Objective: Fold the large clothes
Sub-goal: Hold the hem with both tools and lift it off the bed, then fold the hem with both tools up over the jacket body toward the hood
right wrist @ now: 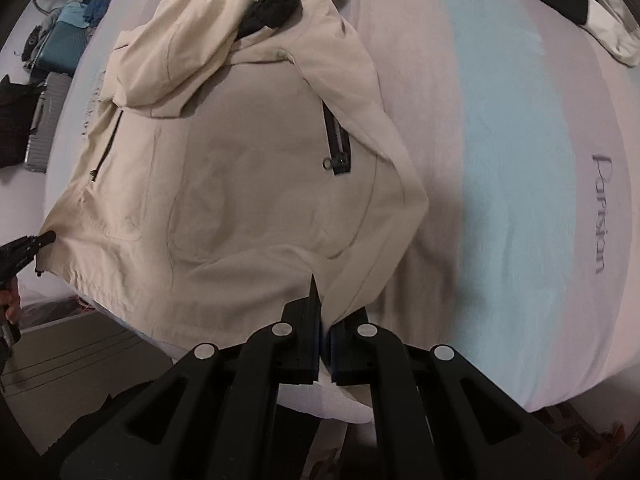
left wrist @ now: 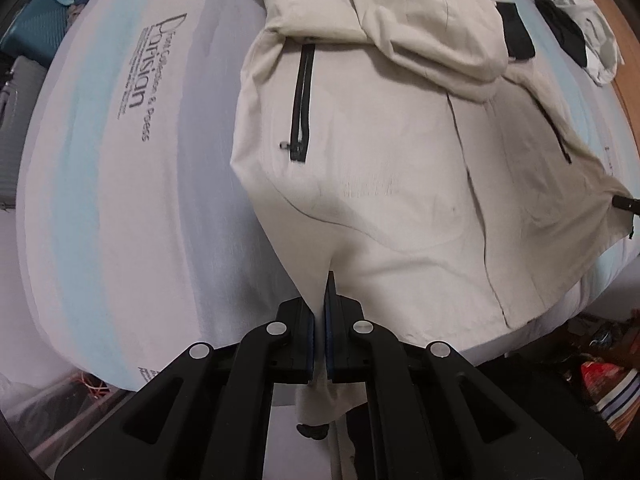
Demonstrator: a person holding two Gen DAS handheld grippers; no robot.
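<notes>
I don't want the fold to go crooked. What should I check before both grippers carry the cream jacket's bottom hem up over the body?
1. Left gripper shut on the cream jacket hem: ok, cloth is pinched between the pads.
2. Right gripper shut on the hem: ok, fabric runs into the closed pads.
3. Hem taut between the two grips: ok, it is lifted with only a shallow sag.
4. Sleeves tucked in: ok, both lie folded across the upper body.
5. Bedsheet caught in a grip: cannot tell.
6. Landing area free: ok, the black and white garment lies apart near the bed's far corner.
</notes>
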